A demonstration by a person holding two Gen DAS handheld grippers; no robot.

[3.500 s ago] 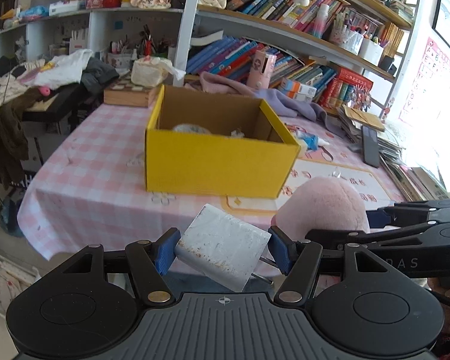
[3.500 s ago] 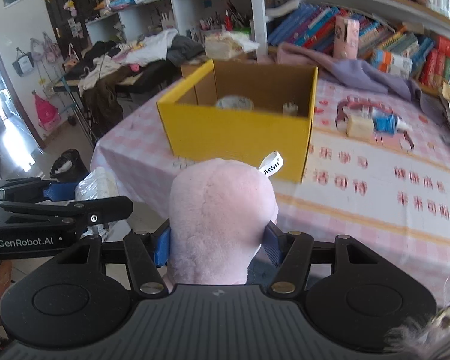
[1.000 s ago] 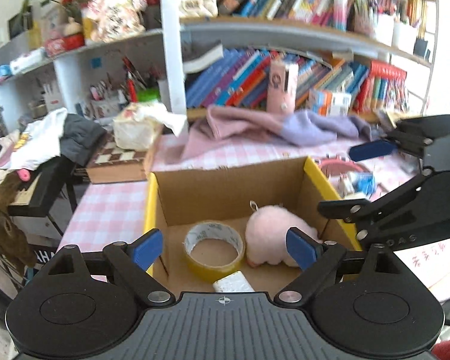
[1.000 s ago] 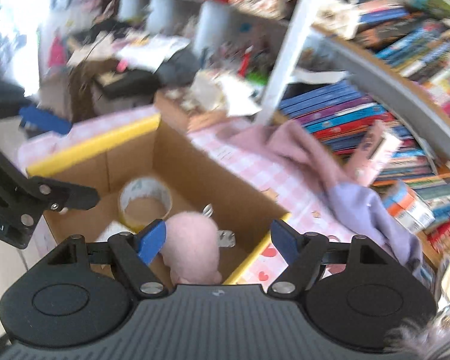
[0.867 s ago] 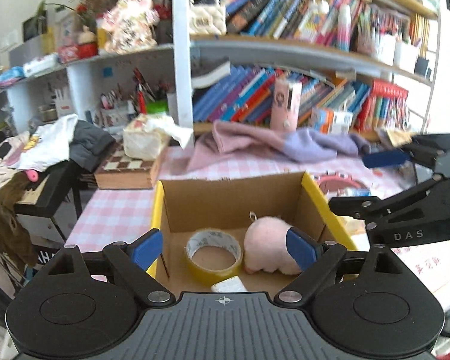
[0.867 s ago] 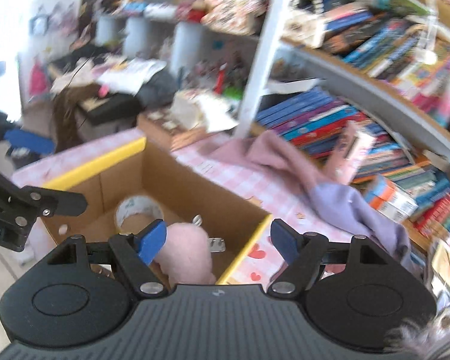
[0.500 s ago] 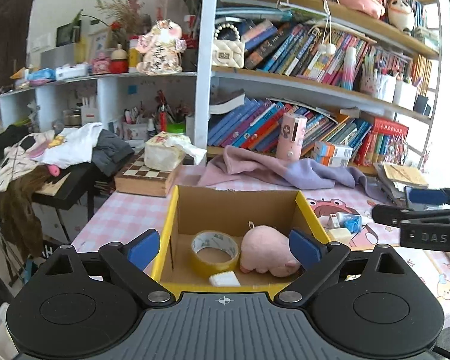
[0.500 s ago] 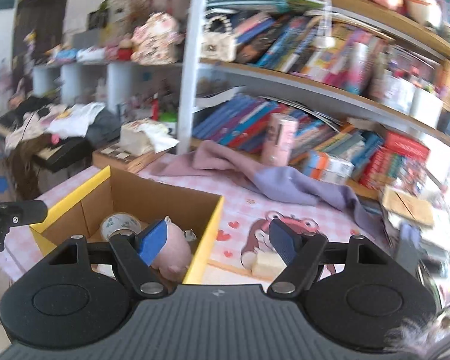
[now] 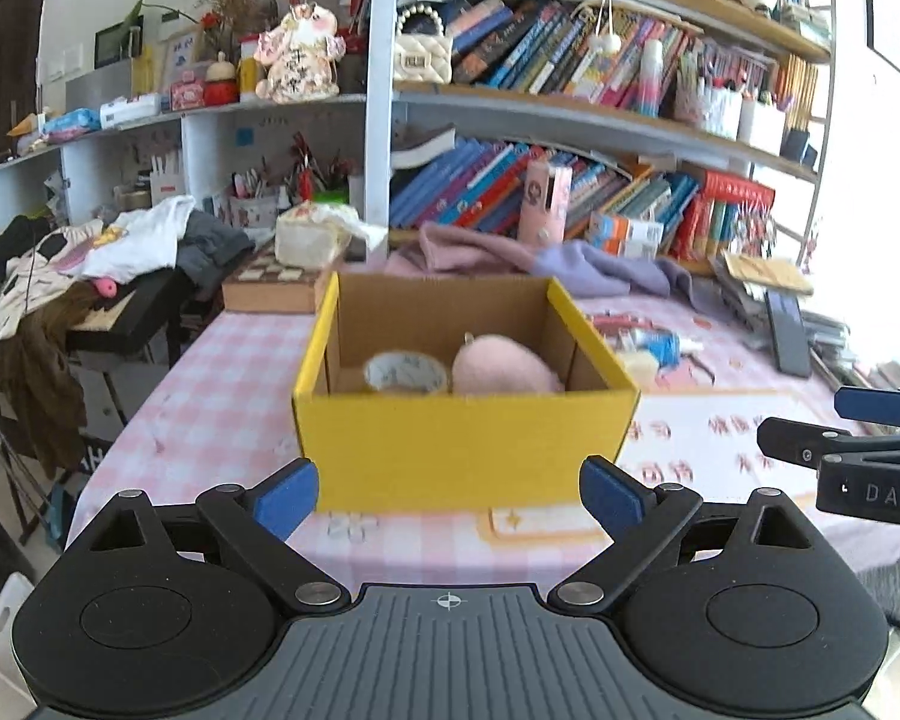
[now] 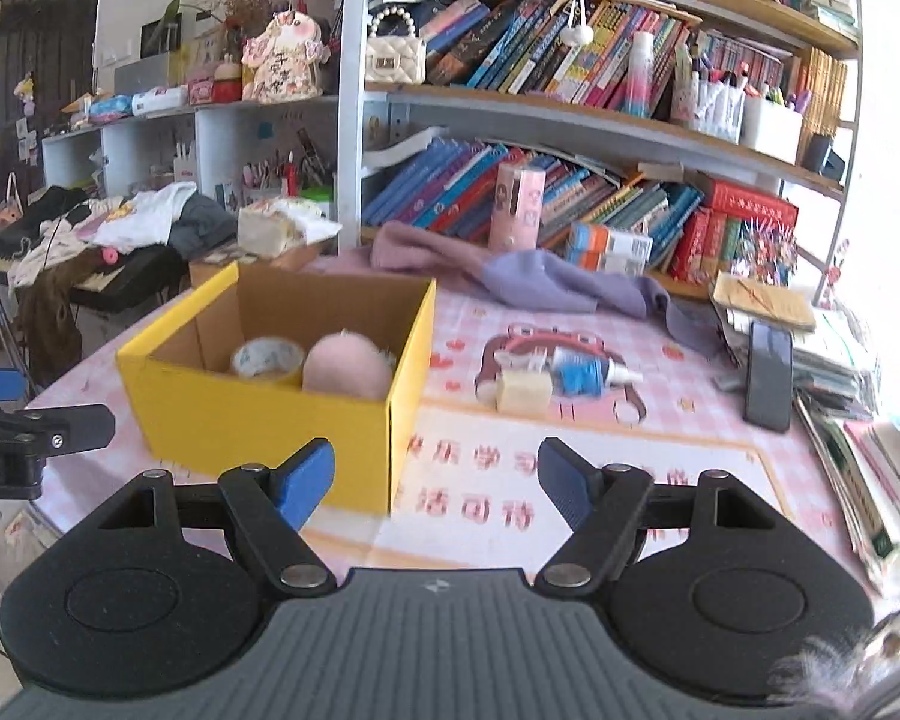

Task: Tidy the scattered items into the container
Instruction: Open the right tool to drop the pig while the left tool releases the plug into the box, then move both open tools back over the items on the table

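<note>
1. Container: yellow cardboard box (image 9: 462,444), open-topped, standing on the table (image 10: 690,420) with its pink checked cloth. Holds a roll of tape (image 9: 406,372) at the left and a pink plush toy (image 9: 498,369) at the right, side by side on the floor of the box; whether they touch cannot be told.

2. Left tool (image 9: 448,495): blue pads wide apart, nothing between them; hovers off the near edge of the table, facing the front wall of the box.

3. Right tool (image 10: 436,483): pads likewise spread and empty; set off the box's right front corner. In the left wrist view it shows side-on at the right edge.

4. Items still loose on the table, right of the box: a pale yellow block (image 10: 523,391), eraser-like, touching or just beside a blue-and-white tube (image 10: 588,371), both lying on a printed mat (image 10: 660,480).

5. Other table contents: a lilac and pink cloth (image 10: 510,276) behind the box; a dark phone (image 10: 768,372) beside stacked papers at the right. Whether these belong to the tidying cannot be told.

6. Step in hand, as judged: between placements, both tools free. Next move likely falls to the right tool, nearer the block and tube: approach, straddle one item, close, carry it over the box rim.
</note>
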